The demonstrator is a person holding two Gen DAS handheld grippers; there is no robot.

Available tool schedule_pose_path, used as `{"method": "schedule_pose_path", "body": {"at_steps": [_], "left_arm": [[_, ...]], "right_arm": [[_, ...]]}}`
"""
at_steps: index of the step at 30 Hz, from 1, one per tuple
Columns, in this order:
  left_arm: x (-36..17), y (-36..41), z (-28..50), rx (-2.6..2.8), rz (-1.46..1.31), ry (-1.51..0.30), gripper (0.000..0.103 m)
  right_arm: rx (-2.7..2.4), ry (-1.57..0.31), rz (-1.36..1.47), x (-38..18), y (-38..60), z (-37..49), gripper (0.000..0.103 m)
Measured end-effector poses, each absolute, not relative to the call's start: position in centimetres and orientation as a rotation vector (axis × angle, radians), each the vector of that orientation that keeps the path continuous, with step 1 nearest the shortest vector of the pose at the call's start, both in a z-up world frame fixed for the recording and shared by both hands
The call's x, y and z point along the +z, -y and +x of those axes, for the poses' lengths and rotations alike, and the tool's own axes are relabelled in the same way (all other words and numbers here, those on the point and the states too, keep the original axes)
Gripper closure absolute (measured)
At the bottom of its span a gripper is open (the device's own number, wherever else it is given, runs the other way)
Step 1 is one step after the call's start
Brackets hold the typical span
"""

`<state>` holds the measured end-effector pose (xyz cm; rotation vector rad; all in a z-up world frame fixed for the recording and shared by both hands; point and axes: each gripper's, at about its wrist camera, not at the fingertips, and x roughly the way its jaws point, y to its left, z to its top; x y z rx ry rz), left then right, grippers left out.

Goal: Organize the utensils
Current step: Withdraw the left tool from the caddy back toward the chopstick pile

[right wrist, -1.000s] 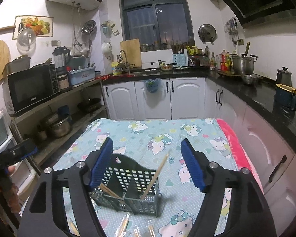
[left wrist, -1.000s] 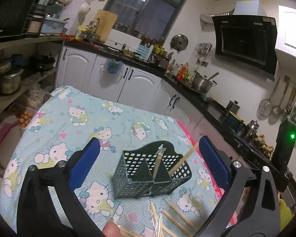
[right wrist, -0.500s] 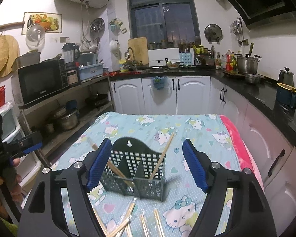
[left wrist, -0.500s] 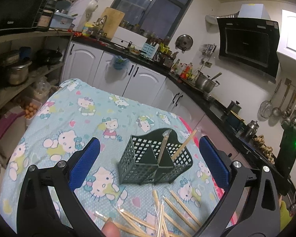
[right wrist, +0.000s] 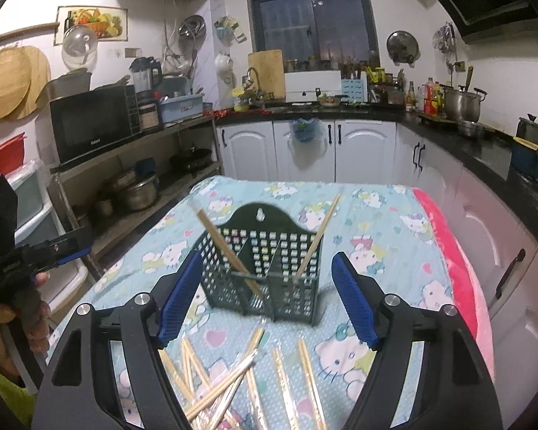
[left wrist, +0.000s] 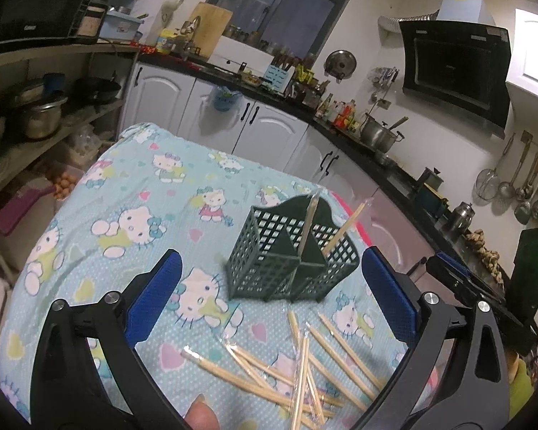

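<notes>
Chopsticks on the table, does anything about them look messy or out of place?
Yes. Wrapped chopsticks lie crisscrossed in a loose heap on the tablecloth in front of the green caddy, which holds only two, leaning opposite ways.

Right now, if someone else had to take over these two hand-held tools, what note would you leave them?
Left tool: open, empty. Right tool: open, empty.
The dark green plastic lattice utensil basket stands upright on the cartoon-cat tablecloth.
Done: two wrapped wooden chopsticks lean in its compartments.
Left: the scattered pile of wrapped wooden chopsticks in front of the basket goes in next.
</notes>
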<state>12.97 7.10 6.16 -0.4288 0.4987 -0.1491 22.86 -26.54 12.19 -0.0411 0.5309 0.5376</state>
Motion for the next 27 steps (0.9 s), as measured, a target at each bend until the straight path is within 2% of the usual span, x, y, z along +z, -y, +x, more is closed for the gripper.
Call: {"method": "schedule_pose_path", "body": {"at_steps": [27], "left_arm": [[0.5,-6.8,11.3,-0.098,-0.383,-0.657,0.011]], "right_arm": [[0.607,-0.709,-0.148,4.8,23.2,19.9,0.031]]}}
